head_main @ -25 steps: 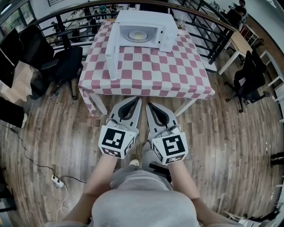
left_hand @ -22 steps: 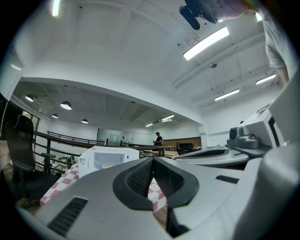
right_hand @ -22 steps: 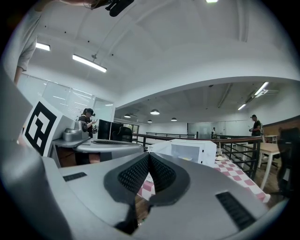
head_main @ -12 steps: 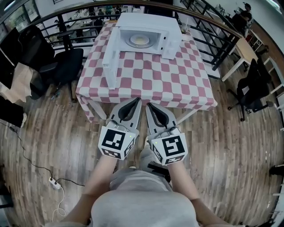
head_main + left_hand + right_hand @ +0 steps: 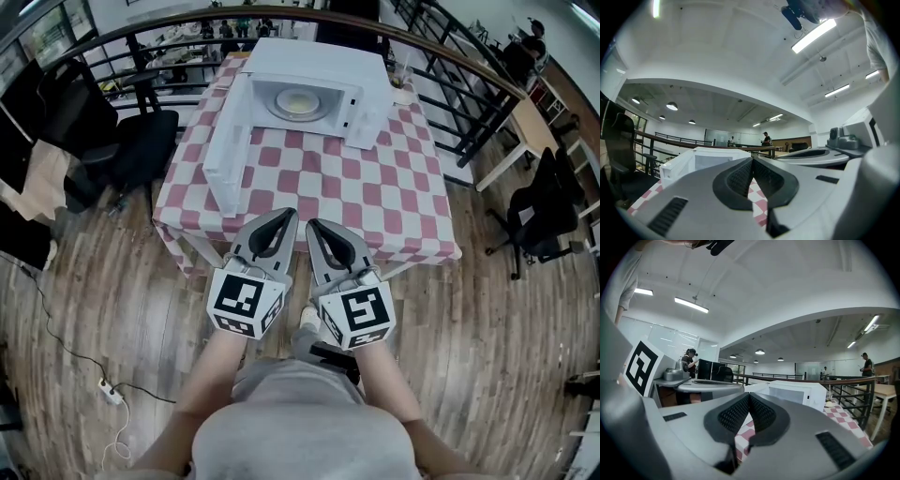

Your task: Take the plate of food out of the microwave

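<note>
A white microwave [image 5: 314, 66] stands at the far end of a table with a red-and-white checked cloth [image 5: 309, 187]. Its door [image 5: 225, 150] hangs open to the left. Inside lies a pale plate of food [image 5: 295, 101]. My left gripper [image 5: 289, 214] and right gripper [image 5: 311, 225] are side by side over the table's near edge, both shut and empty, well short of the microwave. The microwave [image 5: 701, 161] also shows past the shut left jaws, and the microwave [image 5: 794, 392] past the shut right jaws.
A black office chair [image 5: 112, 141] stands left of the table and another black chair [image 5: 539, 220] to the right. A dark railing [image 5: 450, 66] curves behind the table. A power strip with cable [image 5: 108, 394] lies on the wooden floor at the left.
The view has moved closer to the table; the table and microwave sit lower and larger in the head view. Both grippers stay shut in the same place relative to the body.
</note>
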Demonstrator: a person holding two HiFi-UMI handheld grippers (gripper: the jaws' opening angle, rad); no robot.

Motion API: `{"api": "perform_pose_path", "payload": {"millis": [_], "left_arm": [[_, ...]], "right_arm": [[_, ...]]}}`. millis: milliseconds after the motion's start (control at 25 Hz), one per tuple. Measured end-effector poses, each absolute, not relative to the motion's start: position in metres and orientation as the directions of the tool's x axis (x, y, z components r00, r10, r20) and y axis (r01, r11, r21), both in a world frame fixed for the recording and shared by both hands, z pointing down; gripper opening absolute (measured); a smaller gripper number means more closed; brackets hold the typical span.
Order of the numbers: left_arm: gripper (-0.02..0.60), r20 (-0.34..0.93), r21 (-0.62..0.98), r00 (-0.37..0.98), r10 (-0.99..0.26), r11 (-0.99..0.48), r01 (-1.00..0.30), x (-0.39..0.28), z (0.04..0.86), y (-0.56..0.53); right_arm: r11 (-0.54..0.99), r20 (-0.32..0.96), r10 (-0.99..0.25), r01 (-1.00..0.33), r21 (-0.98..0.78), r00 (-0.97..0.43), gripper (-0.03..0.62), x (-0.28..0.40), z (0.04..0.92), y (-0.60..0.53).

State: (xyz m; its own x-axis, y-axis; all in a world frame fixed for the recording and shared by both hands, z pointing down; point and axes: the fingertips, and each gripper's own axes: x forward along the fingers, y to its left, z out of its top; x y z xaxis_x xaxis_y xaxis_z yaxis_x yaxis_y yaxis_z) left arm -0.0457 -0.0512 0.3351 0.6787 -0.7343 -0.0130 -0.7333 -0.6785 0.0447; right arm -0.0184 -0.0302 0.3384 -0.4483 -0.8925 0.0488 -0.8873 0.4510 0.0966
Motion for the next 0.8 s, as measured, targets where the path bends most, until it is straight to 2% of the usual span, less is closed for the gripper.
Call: {"api": "perform_pose_path", "payload": {"millis": [800], "left_arm": [[0.003, -0.008, 0.052, 0.595, -0.803, -0.595, -0.802, 0.031, 0.335, -0.196]], "right_arm": [[0.557, 0.058, -0.83, -0.824, 0.107, -0.554, 0.025, 0.055, 0.336, -0.171]]}}
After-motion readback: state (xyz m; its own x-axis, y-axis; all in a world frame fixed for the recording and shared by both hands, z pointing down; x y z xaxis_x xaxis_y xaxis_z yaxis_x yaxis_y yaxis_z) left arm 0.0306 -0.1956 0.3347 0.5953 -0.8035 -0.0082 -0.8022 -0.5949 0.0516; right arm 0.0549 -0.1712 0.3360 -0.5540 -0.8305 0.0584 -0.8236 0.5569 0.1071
